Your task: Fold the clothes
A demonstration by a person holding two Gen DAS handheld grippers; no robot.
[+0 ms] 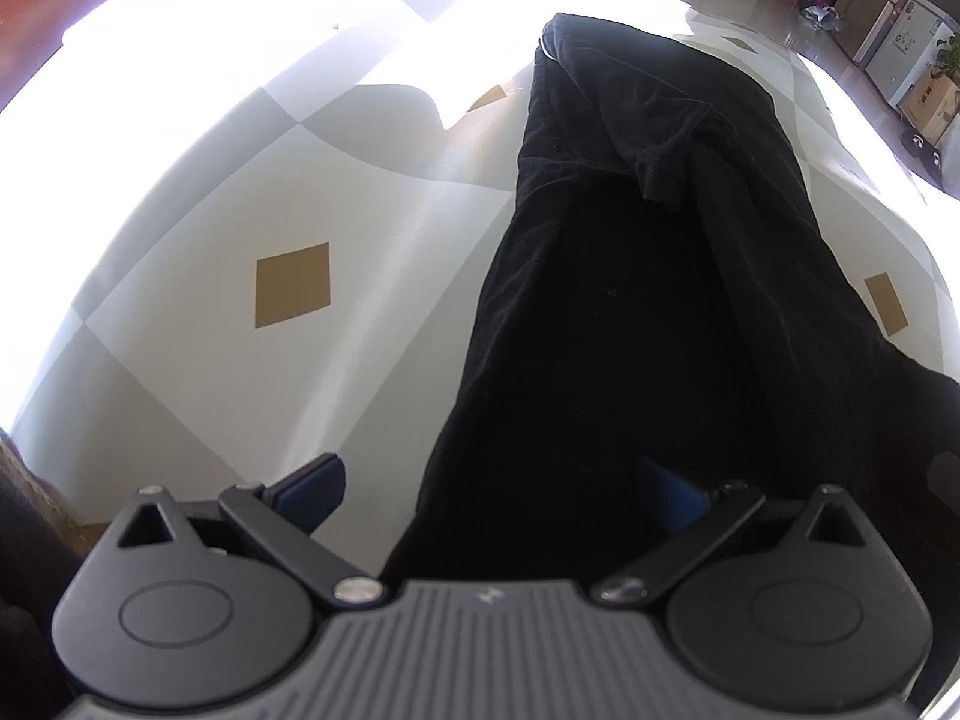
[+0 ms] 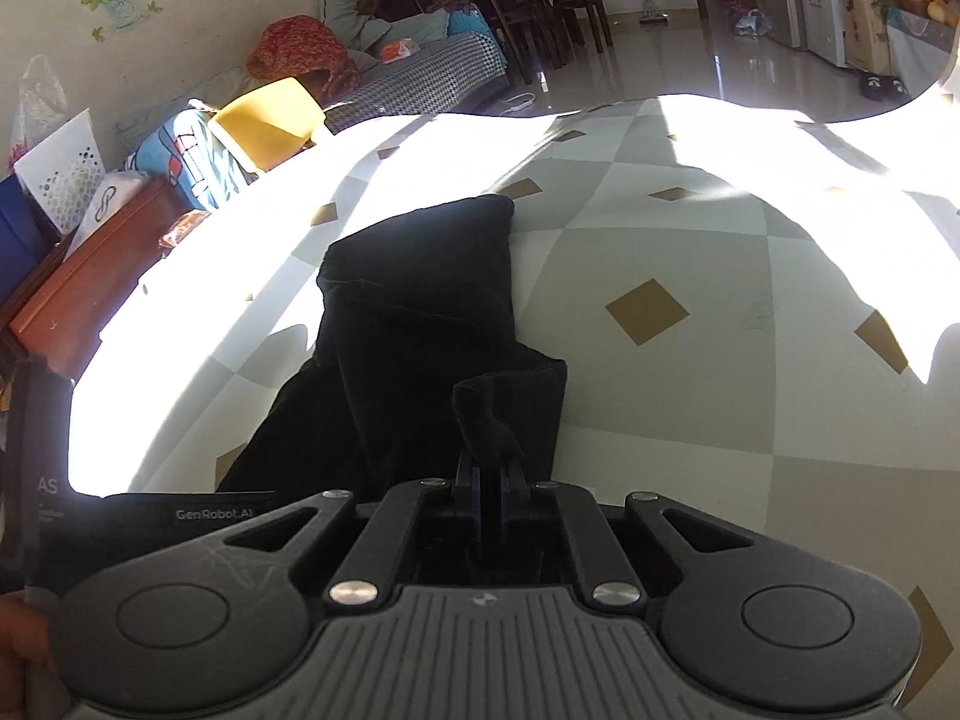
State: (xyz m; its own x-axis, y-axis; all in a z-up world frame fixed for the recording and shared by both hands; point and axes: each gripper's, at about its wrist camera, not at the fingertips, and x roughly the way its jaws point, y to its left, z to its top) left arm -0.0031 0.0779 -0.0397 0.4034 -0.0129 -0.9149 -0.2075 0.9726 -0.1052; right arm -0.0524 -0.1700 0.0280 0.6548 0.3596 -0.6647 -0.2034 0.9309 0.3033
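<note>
Garment: black garment (image 1: 630, 300) lies lengthwise on tabletop (image 1: 240, 372) covered in grey-and-white cloth with tan diamonds, one sleeve folded across its upper part. Left claw (image 1: 489, 489) released, fingers spread wide, one pad over bare cloth, the other over the garment's near edge. Right claw (image 2: 489, 483) clenched on a bunched fold of the garment, which rises between its pads.

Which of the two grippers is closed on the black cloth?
The right gripper: its pads pinch the black garment. The left gripper stands open.
</note>
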